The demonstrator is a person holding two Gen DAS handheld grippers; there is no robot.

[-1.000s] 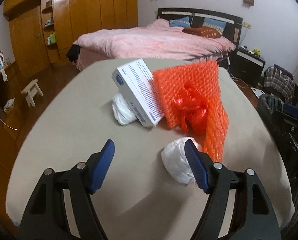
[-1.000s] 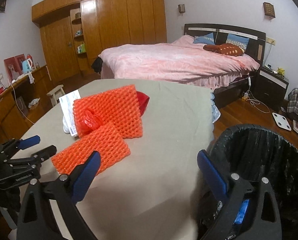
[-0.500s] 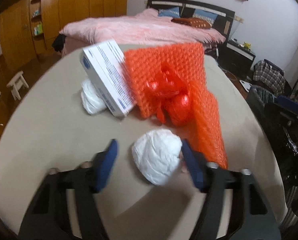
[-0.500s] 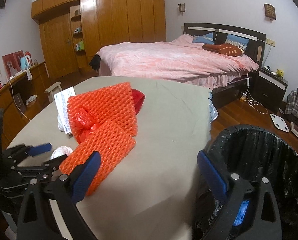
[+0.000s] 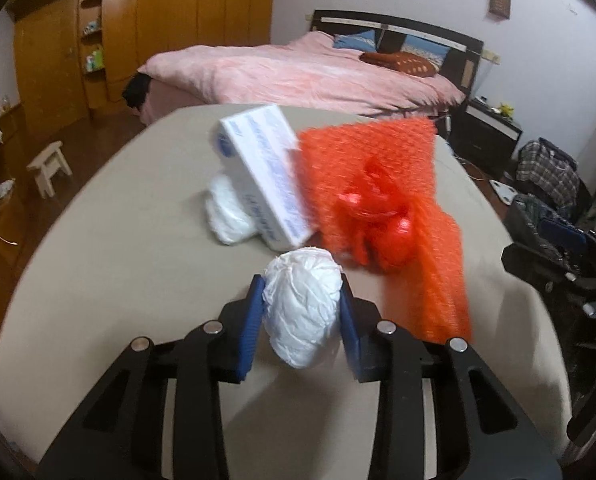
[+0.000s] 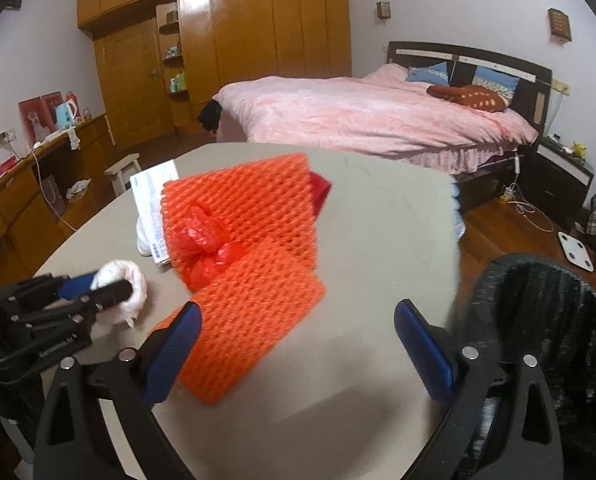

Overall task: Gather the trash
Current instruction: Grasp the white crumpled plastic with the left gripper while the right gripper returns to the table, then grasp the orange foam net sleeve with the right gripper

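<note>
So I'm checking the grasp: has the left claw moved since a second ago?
Yes. The left claw advanced toward the white box and closed around the crumpled tissue.

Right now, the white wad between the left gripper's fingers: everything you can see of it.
The white wad is a crumpled ball of thin, creased white plastic or tissue, roughly egg-shaped. The left gripper is shut on it, blue pads pressing both sides. It sits low over the beige table, contact unclear, near the orange foam net, apart from it.

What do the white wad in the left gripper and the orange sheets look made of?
White wad: likely crumpled tissue or thin plastic; matte, finely creased. Orange sheets: probably foam netting; soft, open diamond mesh. Left gripper is shut on the wad.
</note>
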